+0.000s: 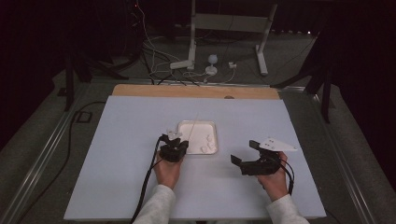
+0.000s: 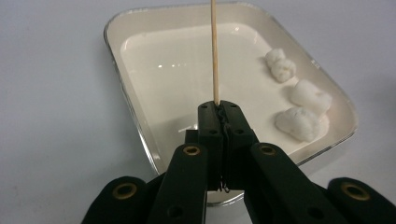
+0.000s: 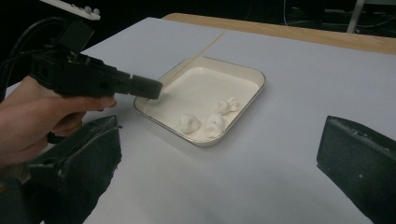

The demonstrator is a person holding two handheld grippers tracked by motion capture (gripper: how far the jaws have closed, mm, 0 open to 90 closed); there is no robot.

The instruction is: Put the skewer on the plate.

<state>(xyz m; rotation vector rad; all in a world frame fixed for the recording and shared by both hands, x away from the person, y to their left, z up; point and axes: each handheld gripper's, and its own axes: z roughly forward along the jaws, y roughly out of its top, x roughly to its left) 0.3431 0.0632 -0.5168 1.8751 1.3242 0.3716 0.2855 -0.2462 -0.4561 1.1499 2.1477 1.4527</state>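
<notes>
I am pinching a thin wooden skewer [image 2: 215, 51] in my left gripper [image 2: 218, 109], holding it over the white tray [image 2: 122, 74]. My right gripper [image 3: 219, 158] is waiting open, right of the tray. Next, I judge, I must aim the tip at a marshmallow [image 2: 299, 123] along the tray's right side.

— Where's the tray [image 1: 198, 125] from you?
— Mid-bench [image 1: 116, 154], just ahead of your left tongs [image 2: 219, 109]. The skewer [image 2: 215, 51] reaches forward over it.
— And the puffs [image 2: 301, 122]?
— In the tray, along its right side. Your right tongs [image 3: 219, 158] sit well right of it.
</notes>
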